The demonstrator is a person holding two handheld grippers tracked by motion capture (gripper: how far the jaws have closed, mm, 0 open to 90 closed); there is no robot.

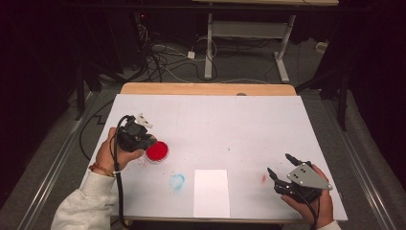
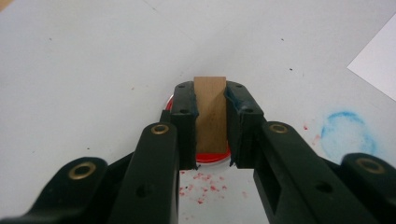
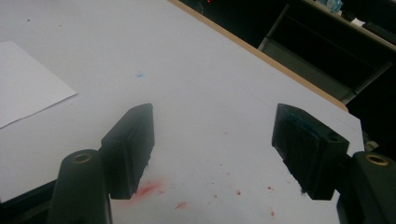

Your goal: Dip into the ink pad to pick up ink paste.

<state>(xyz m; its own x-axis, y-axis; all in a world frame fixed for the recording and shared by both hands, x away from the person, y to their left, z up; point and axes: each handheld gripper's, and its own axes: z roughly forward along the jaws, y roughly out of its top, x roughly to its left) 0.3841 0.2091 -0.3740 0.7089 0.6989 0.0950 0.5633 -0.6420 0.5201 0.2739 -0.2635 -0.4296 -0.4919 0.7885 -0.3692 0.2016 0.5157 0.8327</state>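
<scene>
My left gripper point(image 1: 151, 143) hangs over a round dish of red ink point(image 1: 157, 150) at the left of the white-covered table point(image 1: 225, 120). In the left gripper view that gripper point(image 2: 210, 95) is shut on an upright wooden block point(image 2: 210, 112), which stands above the red dish point(image 2: 212, 157); I cannot tell whether the block touches the ink. My right gripper point(image 1: 278, 164) rests near the front right of the table, held by a hand. In the right gripper view its jaws point(image 3: 212, 116) stand wide apart with nothing between them.
A white paper sheet point(image 1: 211, 191) lies at the front middle. A blue ring stain point(image 1: 176, 181) marks the cover left of it, and a red smear point(image 1: 264, 178) lies by the right gripper. Red specks point(image 2: 205, 184) dot the cover near the dish.
</scene>
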